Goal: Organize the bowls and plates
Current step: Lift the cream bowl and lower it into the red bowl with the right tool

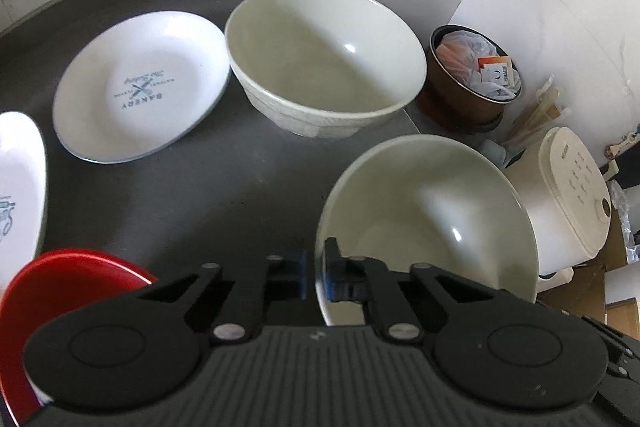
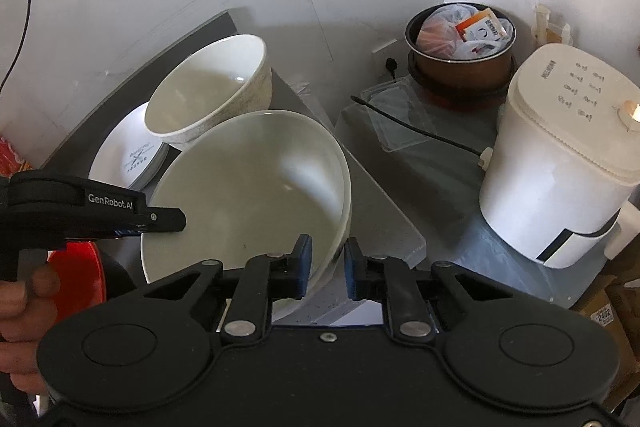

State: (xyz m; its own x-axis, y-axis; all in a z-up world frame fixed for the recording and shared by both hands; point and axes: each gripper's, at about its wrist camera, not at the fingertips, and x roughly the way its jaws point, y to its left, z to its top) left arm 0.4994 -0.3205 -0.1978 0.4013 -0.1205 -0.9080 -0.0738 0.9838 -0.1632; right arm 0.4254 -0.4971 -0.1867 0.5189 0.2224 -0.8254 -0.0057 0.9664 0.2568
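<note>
My left gripper (image 1: pixel 316 275) is shut on the near rim of a large cream bowl (image 1: pixel 428 227), which hangs past the right edge of the counter. In the right wrist view the same bowl (image 2: pixel 248 195) fills the middle, with the left gripper (image 2: pixel 160 223) clamped on its left rim. My right gripper (image 2: pixel 327 263) stands open astride the bowl's right rim, one finger inside and one outside. A second cream bowl (image 1: pixel 324 59) rests farther back. Beside it lies a white plate (image 1: pixel 140 87) printed with "BAKERY". Another white plate (image 1: pixel 20 187) shows at the left edge.
A red plate (image 1: pixel 60 287) lies near left on the dark grey counter (image 1: pixel 200 195). Off its right edge, lower down, stand a white cooker (image 2: pixel 560 163) and a brown pot (image 2: pixel 460 67) stuffed with plastic bags. A black cable (image 2: pixel 420 131) crosses there. A hand (image 2: pixel 24 299) holds the left gripper.
</note>
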